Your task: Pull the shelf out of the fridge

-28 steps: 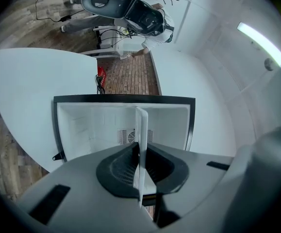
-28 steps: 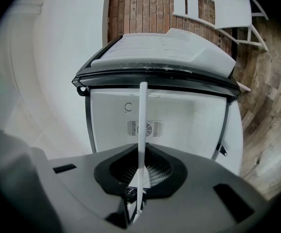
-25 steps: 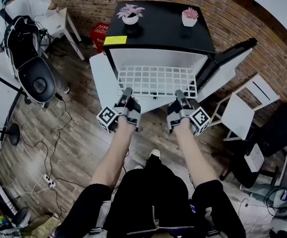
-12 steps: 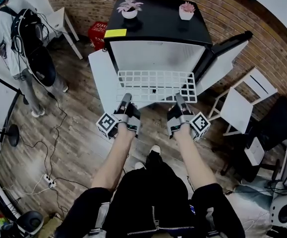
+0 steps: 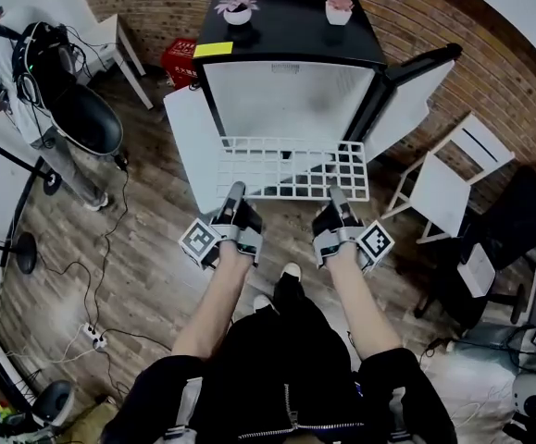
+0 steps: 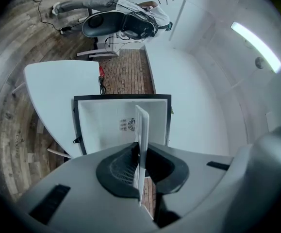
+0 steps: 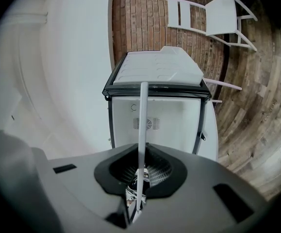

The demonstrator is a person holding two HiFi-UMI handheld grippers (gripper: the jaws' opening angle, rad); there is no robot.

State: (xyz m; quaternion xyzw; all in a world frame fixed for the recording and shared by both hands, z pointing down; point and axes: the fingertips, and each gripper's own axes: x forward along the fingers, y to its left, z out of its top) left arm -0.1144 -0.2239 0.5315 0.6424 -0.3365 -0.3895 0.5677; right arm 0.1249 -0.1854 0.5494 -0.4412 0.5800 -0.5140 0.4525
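Here the left claw (image 5: 235, 191) is clenched on the near edge of the white wire shelf (image 5: 291, 167). In the left gripper view its 2 dark pads press on either side of the thin frame. The right claw (image 5: 336, 192) is clamped on the same near edge further along, and the right gripper view shows the wire running straight out between its pads. Both claws point roughly level toward the fridge (image 5: 291, 100).

The shelf lies flat between us and the open cabinet. Its far edge sits just at the mouth of the white interior, and most of the grid hangs over the wooden floor (image 5: 147, 276). We cannot tell whether that far edge rests on the side rails or has cleared them.

The door (image 5: 406, 109) stands swung wide to the right. 2 potted plants (image 5: 238, 7) sit on the black top, a white desk (image 5: 186, 141) stands just beside the fridge on the left, and a white chair (image 5: 443, 192) stands near the door.

We judge the step in hand to be the pull itself, and it looks close to done. The next move calls for both claws to travel back together at 1 height, so the shelf stays level and does not jam on a rail. Once the far edge is free its full weight falls on the 2 grips, so they need to stay firm.
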